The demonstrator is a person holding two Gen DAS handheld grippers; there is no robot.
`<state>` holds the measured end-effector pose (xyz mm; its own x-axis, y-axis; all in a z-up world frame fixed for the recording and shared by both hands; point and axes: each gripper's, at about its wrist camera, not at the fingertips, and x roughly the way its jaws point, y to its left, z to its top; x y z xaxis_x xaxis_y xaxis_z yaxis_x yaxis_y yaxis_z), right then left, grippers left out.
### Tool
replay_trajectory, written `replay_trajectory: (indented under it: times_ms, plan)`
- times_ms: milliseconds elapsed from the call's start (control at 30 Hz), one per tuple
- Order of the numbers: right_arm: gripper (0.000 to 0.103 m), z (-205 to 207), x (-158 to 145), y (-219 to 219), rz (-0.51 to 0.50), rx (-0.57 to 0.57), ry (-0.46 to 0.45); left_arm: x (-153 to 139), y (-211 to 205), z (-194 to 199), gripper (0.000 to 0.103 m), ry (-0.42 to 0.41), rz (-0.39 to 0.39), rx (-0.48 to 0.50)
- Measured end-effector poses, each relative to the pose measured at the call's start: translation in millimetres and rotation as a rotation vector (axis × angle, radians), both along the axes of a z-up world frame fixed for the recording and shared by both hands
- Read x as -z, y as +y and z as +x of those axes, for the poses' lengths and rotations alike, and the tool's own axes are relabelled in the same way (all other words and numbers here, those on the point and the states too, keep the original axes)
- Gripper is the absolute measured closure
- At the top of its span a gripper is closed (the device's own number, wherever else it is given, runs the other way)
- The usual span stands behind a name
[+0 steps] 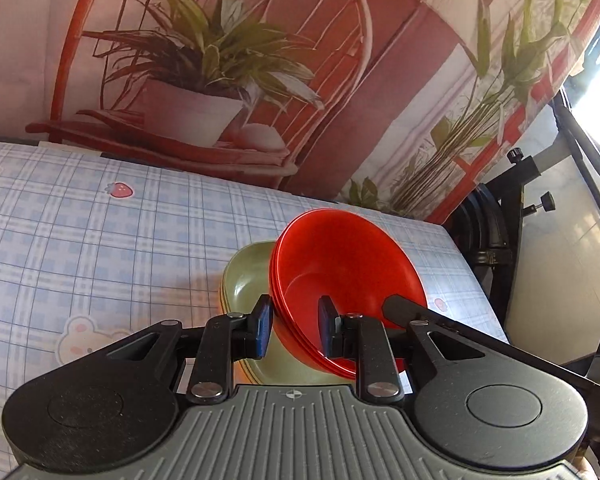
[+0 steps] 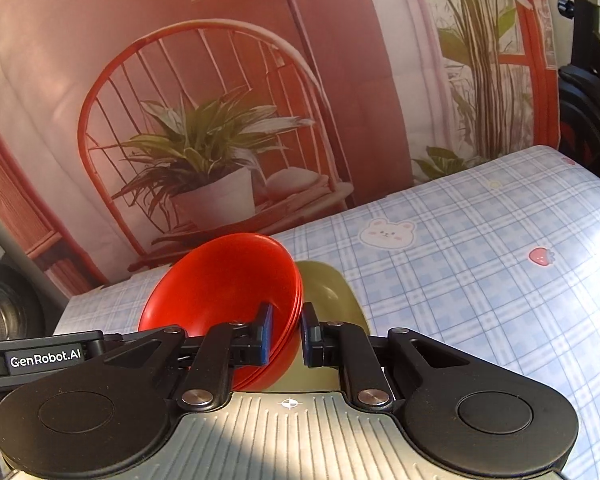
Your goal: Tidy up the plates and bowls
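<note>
A stack of red bowls [image 1: 348, 272] is held tilted above a stack of olive-green bowls [image 1: 248, 280] on the checked tablecloth. My left gripper [image 1: 294, 328] is shut on the near rim of the red stack, one pad outside and one inside. In the right wrist view my right gripper [image 2: 286, 330] is shut on the opposite rim of the same red bowls [image 2: 224, 280], with the green bowls [image 2: 328, 292] just behind and below. Part of the right gripper's arm [image 1: 412, 312] shows inside the red bowl in the left view.
The table [image 1: 100, 240] has a blue checked cloth with bear and strawberry prints. A printed backdrop of a chair and potted plants [image 1: 204, 80] stands behind it. Black stand hardware [image 1: 500, 220] is at the table's right end.
</note>
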<state>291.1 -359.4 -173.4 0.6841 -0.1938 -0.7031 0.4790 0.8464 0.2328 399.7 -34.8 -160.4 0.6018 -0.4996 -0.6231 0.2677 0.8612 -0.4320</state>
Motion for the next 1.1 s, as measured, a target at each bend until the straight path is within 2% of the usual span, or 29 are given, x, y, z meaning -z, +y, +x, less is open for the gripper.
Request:
replay_trajectory:
  times_ms: [267, 500, 667, 767, 933, 1100]
  plan:
    - [0.091, 4.3, 13.6, -1.3, -0.024, -0.02, 0.026, 13.9, -2.2, 5.3, 0.079, 0.022, 0.02, 0.007]
    - [0.09, 7.0, 25.5, -4.5, -0.014, -0.023, 0.071, 23.2, -9.2, 7.8, 0.079, 0.025, 0.076, 0.009]
    - [0.09, 8.3, 27.9, -4.4, -0.03, -0.039, 0.097, 23.6, -13.2, 6.0, 0.079, -0.005, 0.123, 0.011]
    - [0.087, 7.8, 20.2, -0.6, -0.063, -0.042, 0.096, 21.2, -13.6, 5.9, 0.079, -0.008, 0.166, -0.014]
    - [0.083, 1.6, -7.0, 10.1, -0.149, -0.089, 0.061, 6.9, -3.1, 0.4, 0.077, -0.029, 0.183, -0.048]
    - [0.081, -7.1, -41.1, 24.4, -0.208, -0.124, 0.02, -24.1, 3.8, -19.0, 0.076, -0.102, 0.219, -0.073]
